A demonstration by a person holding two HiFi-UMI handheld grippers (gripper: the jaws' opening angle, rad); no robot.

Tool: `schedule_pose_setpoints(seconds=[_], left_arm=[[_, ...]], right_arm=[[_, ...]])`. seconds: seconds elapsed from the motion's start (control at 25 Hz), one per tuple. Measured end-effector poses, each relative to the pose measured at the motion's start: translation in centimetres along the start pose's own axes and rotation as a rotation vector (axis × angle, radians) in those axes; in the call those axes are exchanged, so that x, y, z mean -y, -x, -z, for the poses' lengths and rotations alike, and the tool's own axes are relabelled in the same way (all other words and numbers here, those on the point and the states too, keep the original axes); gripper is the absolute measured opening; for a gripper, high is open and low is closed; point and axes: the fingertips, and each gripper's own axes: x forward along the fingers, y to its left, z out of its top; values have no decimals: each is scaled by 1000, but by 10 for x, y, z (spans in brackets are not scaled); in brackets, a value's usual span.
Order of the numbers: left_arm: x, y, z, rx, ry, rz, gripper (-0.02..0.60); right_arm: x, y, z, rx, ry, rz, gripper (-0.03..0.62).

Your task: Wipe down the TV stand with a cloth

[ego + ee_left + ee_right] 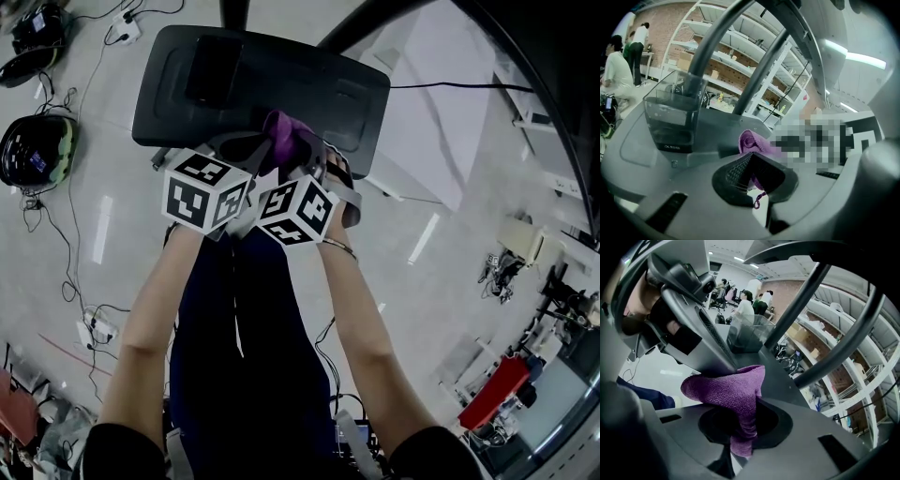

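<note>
Two jaw pairs, left gripper (pixel 751 165) and right gripper (pixel 740 425), pinch the cloth (pixel 732 391) spanning sideways between them.

head view: high up, looks straight down on the TV stand (pixel 347 94) | left gripper view: low, very close, looks across it | right gripper view: same | all three share: purple cloth (pixel 284 131)

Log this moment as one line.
left gripper: shut on purple cloth | right gripper: shut on purple cloth | purple cloth: over near edge of TV stand base | contact: cannot tell
</note>
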Motion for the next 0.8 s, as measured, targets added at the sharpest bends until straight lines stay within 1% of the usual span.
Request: schedule_pose_setpoints(seconds=[0.2, 0.4, 0.56, 0.8], left_arm=[[13, -11, -1, 5, -2, -6, 6], [27, -25, 0, 3, -1, -3, 6], [43, -40, 1, -2, -10, 17, 6], [67, -60, 4, -19, -21, 47, 6]], right_arm=[[14, 7, 23, -4, -14, 23, 74], [31, 11, 52, -31, -31, 54, 74], [42, 13, 72, -46, -52, 51, 74], [54, 23, 102, -69, -41, 72, 74]])
